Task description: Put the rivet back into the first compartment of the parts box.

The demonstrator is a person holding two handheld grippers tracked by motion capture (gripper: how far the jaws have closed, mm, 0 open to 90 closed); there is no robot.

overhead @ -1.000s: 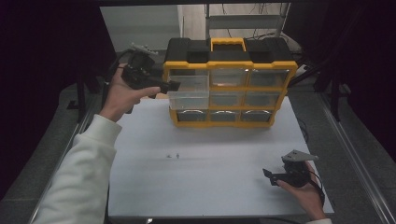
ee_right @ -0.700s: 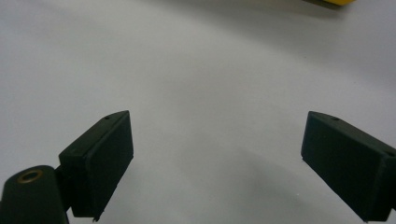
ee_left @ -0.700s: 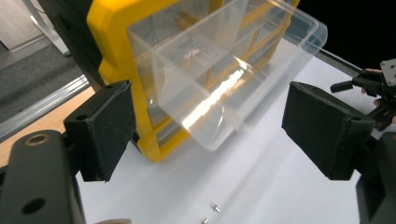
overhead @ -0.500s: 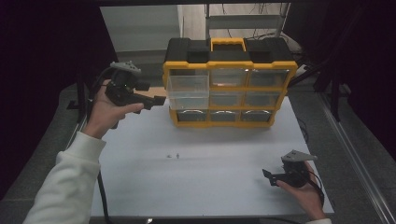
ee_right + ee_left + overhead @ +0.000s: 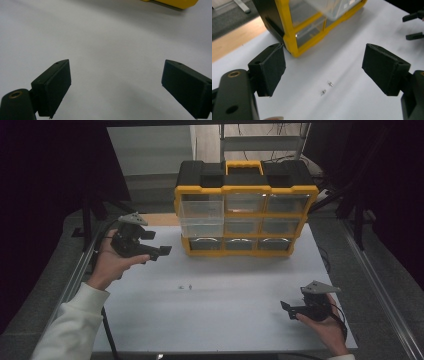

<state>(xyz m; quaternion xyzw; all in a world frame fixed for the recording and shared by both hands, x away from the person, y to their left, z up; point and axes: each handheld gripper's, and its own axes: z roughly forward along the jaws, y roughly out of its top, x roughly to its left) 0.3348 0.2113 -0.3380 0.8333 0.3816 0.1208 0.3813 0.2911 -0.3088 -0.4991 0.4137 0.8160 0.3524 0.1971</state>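
Yellow-framed drawer organizer at twelve o'clock on white table; left gripper at nine, right gripper at five. Left gripper view: jaws spread, two screws between. Right gripper view: jaws spread, empty.

left gripper | drawn back from yellow-framed drawer organiser | now lower, over white table's left edge

**Where things sit on the tabletop**

We see the drawer cabinet at the back of the tabletop, one upper-left drawer pulled out. Two small screws lie before it, left of centre. The left gripper is held at the cabinet's left; the right gripper sits near the front right corner.
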